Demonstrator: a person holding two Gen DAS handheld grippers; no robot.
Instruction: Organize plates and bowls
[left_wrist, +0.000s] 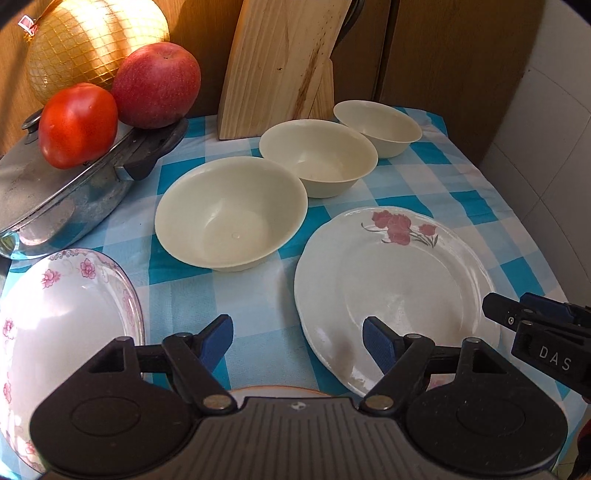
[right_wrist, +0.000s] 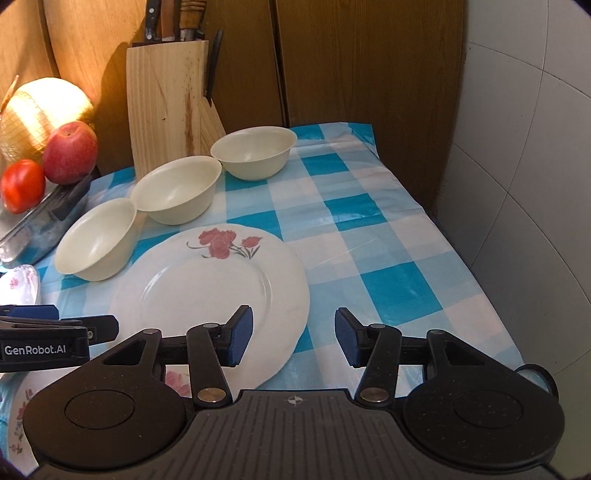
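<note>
Left tool (left_wrist: 297, 345): blue pads spread apart, nothing between them, hovering above the near edge of the tabletop (left_wrist: 258, 332). Right tool (right_wrist: 293, 338): likewise released and empty, its left pad over the near rim of the red-flower plate (right_wrist: 210, 284).

Tabletop: covered by a blue-and-white checked cloth (right_wrist: 351, 221). Wooden panels (right_wrist: 351, 74) stand behind it; a pale tiled wall (right_wrist: 517, 166) runs along the right.

Plates: the red-flower plate lies flat, near centre, empty. A pink-flower plate (left_wrist: 66, 317) lies at the near left, empty. A further plate's rim (left_wrist: 273, 389) shows just under the left tool.

Bowls: three cream bowls in a diagonal row, rims nearly touching, all upright and empty: near bowl (left_wrist: 231, 218), middle bowl (left_wrist: 317, 158), far bowl (left_wrist: 376, 127).

Other items: a lidded metal pot (left_wrist: 55, 199) at the left, bearing a tomato (left_wrist: 77, 125) and an apple (left_wrist: 157, 85) on its lid; a netted yellow fruit (left_wrist: 92, 40) behind them; a wooden knife block (right_wrist: 170, 103) with knives at the far side.
</note>
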